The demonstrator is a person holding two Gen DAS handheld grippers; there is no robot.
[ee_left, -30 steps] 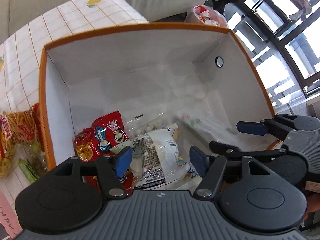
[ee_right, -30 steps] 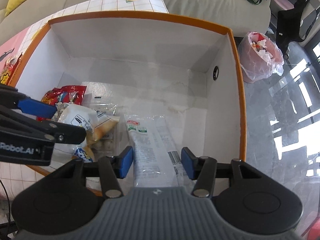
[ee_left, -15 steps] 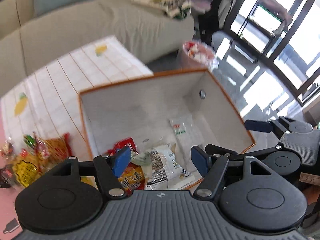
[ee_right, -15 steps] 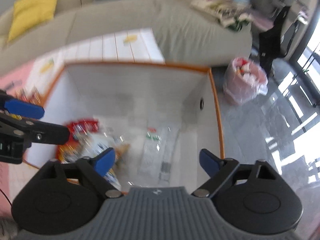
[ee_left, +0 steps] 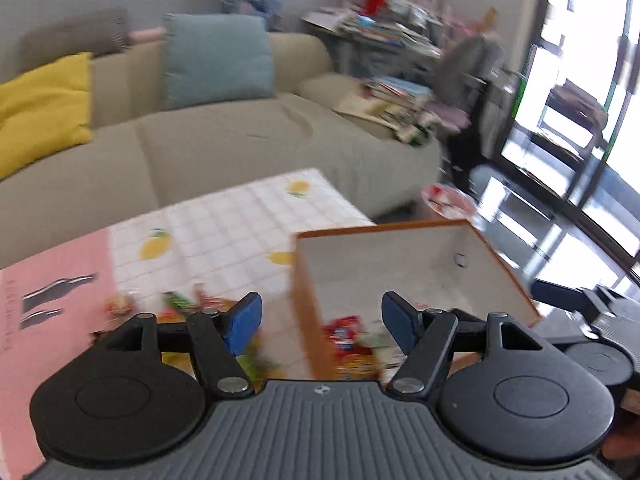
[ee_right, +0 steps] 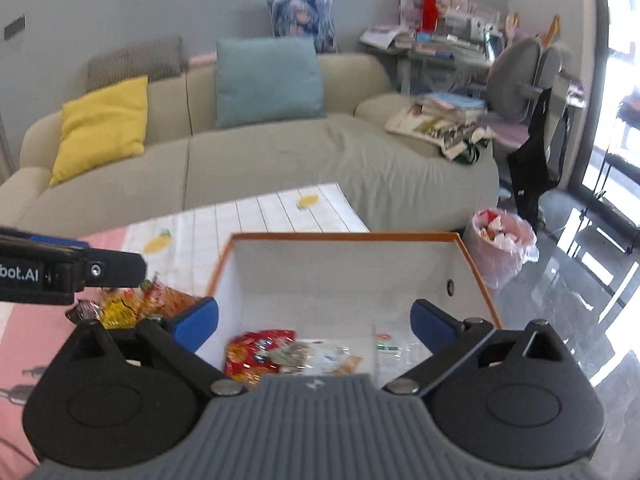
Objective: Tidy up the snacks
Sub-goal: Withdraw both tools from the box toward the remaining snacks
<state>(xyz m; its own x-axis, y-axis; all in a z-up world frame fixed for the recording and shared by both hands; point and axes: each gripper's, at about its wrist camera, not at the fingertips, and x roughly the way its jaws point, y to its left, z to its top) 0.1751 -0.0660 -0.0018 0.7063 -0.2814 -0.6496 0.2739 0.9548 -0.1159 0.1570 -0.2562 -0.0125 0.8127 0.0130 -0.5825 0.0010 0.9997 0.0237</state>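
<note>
Snacks are split between two places: several packets already lie in the orange-rimmed box (ee_left: 408, 256), and a loose pile waits on the tablecloth. In your left wrist view, the left gripper (ee_left: 322, 320) has pulled up and back from where it hung low over the box floor a second ago; its jaws stand apart with nothing between them, and the box now sits at about 2 o'clock, the red packet (ee_left: 344, 334) just inside its near wall. That lift suggests the last drop is finished and you are free to fetch more. Motion blur smears the loose snacks (ee_left: 180, 304) at 10 o'clock here. Your right wrist view is sharper: the right gripper (ee_right: 314, 320) has also risen, jaws spread wider than a second ago and empty, and the long clear packet (ee_right: 394, 350) it stood over now lies on the box floor at 1 o'clock. Only this view shows the orange and yellow bags (ee_right: 140, 300) clearly, at 10 o'clock beside the box.
</note>
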